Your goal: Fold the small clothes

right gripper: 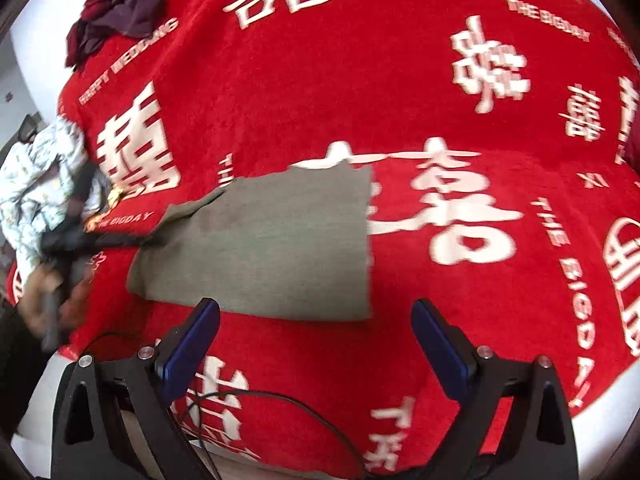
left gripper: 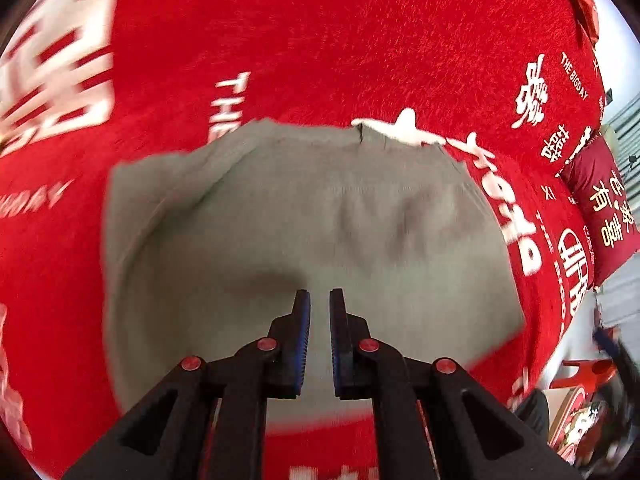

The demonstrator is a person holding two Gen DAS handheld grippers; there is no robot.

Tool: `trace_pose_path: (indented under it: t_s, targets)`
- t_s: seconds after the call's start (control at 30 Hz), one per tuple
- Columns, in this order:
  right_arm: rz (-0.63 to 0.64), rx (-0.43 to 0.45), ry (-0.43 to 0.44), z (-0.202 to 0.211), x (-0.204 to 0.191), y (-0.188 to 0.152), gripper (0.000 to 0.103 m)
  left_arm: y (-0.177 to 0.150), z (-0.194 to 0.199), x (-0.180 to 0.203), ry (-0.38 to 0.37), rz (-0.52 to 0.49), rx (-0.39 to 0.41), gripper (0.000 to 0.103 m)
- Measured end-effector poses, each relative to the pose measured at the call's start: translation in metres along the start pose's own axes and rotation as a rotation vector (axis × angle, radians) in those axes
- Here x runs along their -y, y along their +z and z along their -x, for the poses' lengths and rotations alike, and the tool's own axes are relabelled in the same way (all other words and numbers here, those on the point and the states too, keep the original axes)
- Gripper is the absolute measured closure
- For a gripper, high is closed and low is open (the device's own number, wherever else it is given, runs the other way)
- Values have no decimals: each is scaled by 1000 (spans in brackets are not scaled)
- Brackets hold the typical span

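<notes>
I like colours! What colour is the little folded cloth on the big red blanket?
The cloth is plain grey-green. It shows best in the right wrist view.

Red blanket with white characters and "THE BIGDAY" print covering bed, grey folded garment flat near front edge, dark maroon clothes heap at far-left corner, pale patterned clothes at left edge.

A plain grey-green garment lies on a red blanket patterned with white characters and lettering. At ten o'clock sit maroon-purple clothes; at nine, pale printed fabric.
</notes>
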State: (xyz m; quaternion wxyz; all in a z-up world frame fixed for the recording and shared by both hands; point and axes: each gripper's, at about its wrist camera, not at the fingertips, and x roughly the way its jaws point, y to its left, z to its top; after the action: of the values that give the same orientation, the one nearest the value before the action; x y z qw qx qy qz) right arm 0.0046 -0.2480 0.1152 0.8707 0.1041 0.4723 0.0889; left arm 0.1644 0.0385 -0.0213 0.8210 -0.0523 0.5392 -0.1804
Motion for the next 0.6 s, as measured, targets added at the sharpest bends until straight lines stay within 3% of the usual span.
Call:
trace_pose_path:
  t_s: [0.13, 0.2, 0.23, 0.33, 0.43, 0.47, 0.5, 0.6]
  targets:
    - [51, -2, 0, -16, -12, -2, 6, 47, -59, -29, 5, 26, -65, 94]
    - [62, -15, -2, -25, -9, -3, 6, 63, -68, -51, -56, 61, -41, 94]
    - [59, -25, -2, -30, -8, -4, 6, 71, -68, -60, -48, 77, -38, 94]
    - [35, -72, 13, -51, 2, -4, 6, 88, -55, -87, 169, 70, 18, 94]
    - [32, -98, 6, -69, 8, -1, 6, 92, -53, -120, 522, 11, -27, 94]
    - [32, -96, 4, -72, 8, 2, 6, 90, -47, -128, 571, 2, -20, 94]
    - [33, -86, 7, -75, 9, 6, 6, 88, -33, -134, 559, 28, 2, 94]
    - [42, -57, 3, -79, 8, 15, 6, 76, 1, -126, 421, 84, 66, 94]
